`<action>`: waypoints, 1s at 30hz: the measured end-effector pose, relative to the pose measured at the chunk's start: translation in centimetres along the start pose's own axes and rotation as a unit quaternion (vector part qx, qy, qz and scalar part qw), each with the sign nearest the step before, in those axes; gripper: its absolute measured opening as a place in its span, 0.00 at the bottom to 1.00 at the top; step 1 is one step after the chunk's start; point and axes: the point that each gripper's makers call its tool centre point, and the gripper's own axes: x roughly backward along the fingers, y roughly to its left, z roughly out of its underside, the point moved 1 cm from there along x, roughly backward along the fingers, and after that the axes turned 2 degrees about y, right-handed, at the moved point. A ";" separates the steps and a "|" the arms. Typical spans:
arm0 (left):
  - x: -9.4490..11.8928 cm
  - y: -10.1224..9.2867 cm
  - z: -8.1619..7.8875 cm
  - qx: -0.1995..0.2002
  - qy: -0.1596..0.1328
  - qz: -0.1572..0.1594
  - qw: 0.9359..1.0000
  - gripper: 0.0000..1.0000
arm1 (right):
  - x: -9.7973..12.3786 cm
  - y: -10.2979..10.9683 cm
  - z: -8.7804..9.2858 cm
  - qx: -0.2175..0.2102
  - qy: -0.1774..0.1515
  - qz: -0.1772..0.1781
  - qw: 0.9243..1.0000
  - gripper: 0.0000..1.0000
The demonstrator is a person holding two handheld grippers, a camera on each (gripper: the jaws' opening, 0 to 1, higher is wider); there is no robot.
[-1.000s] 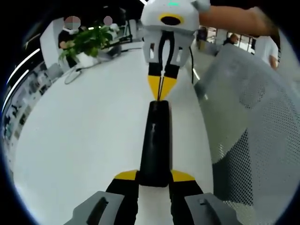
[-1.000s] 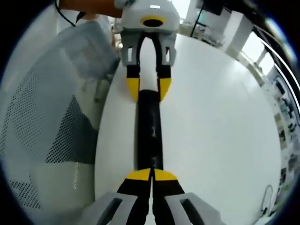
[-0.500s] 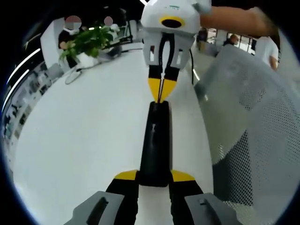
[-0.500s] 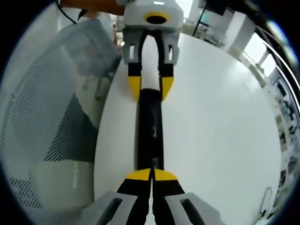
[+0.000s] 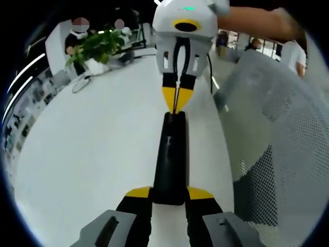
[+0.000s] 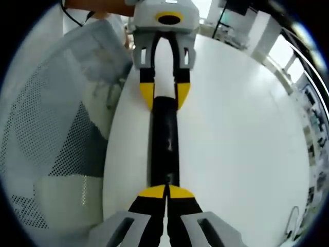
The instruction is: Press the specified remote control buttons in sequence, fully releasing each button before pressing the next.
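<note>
My left gripper [image 5: 169, 194] held the near end of the black remote control [image 5: 170, 154] between its fingers, the remote lying lengthwise on the white worktop [image 5: 87, 144]. My right gripper [image 5: 176, 98] had its fingers closed tip to tip, poised at the far end; whether they touched a button I cannot tell. Against the prior second, hardly anything had shifted. I judged the press either held or pending, release unconfirmed.
</note>
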 end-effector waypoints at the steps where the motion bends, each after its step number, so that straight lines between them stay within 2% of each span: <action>1: 0.0 0.0 0.0 -0.001 0.000 0.000 1.000 0.23 | 0.0 0.0 0.0 0.002 0.002 0.000 1.000 0.00; 12: 0.0 0.1 0.0 -0.002 0.001 -0.001 1.000 0.23 | 0.0 0.0 -0.1 0.010 0.011 -0.004 1.000 0.00; 30: 0.0 0.1 0.1 -0.003 0.003 -0.001 1.000 0.23 | 0.1 0.0 -0.1 0.011 0.006 0.003 1.000 0.00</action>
